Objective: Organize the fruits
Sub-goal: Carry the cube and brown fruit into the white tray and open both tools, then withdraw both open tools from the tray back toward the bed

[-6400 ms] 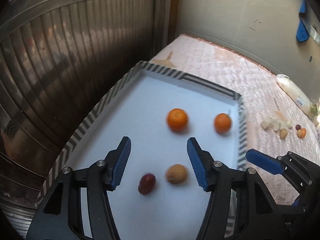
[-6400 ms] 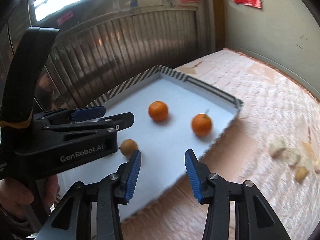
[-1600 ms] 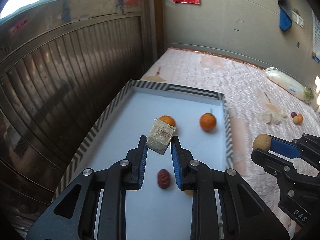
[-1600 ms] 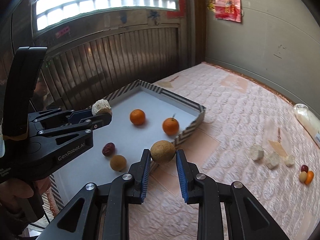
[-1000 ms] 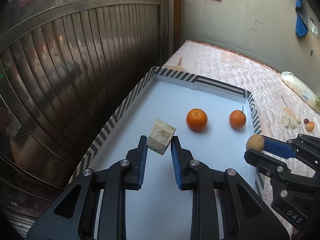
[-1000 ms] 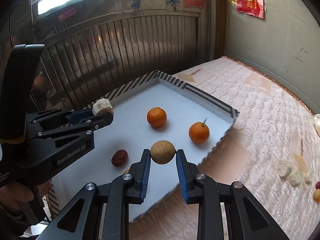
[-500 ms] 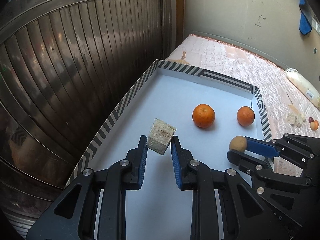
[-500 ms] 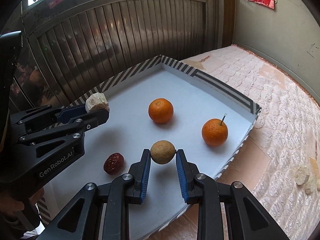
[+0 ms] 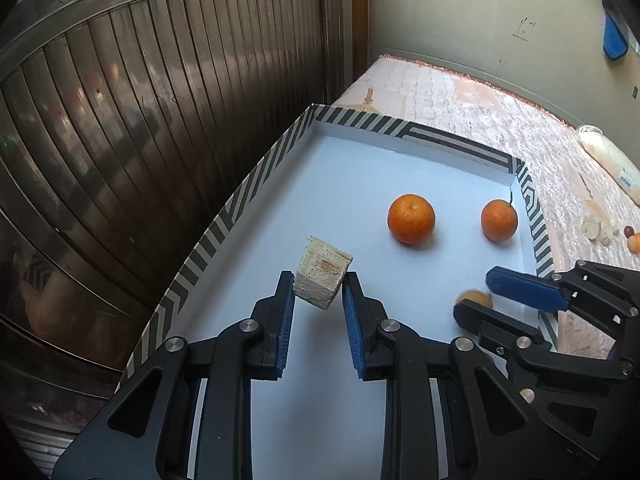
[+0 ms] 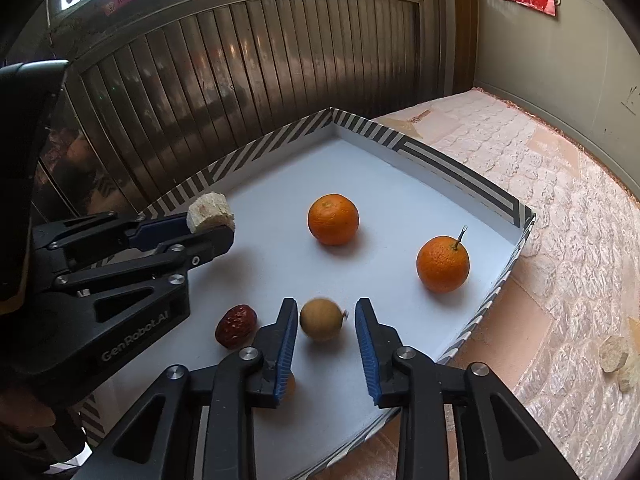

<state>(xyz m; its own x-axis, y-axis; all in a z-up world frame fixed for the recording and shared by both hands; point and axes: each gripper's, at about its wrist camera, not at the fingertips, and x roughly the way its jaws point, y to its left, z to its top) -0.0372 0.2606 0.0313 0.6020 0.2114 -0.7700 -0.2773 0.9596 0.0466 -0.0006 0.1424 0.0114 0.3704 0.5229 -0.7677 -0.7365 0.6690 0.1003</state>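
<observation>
My left gripper (image 9: 319, 286) is shut on a pale cut fruit chunk (image 9: 321, 279) and holds it above the white tray (image 9: 256, 184); the chunk also shows in the right wrist view (image 10: 210, 211). My right gripper (image 10: 326, 326) is open over the tray, and a brown round fruit (image 10: 321, 319) sits blurred between its fingers, apart from the pads. It also shows in the left wrist view (image 9: 474, 299). Two oranges (image 10: 333, 219) (image 10: 442, 264) and a red date (image 10: 235, 326) lie in the tray.
The tray has a black-and-white striped rim (image 10: 460, 176) and lies on a pink quilted mat (image 10: 560, 208). A ribbed metal shutter (image 9: 140, 120) stands along the left. More fruit pieces (image 10: 614, 354) lie on the mat at the right. Another orange-brown fruit (image 10: 289, 386) peeks out under my right finger.
My right gripper has opened and let go of the brown round fruit, which has dropped toward the tray floor. My left gripper still holds the chunk and has moved little.
</observation>
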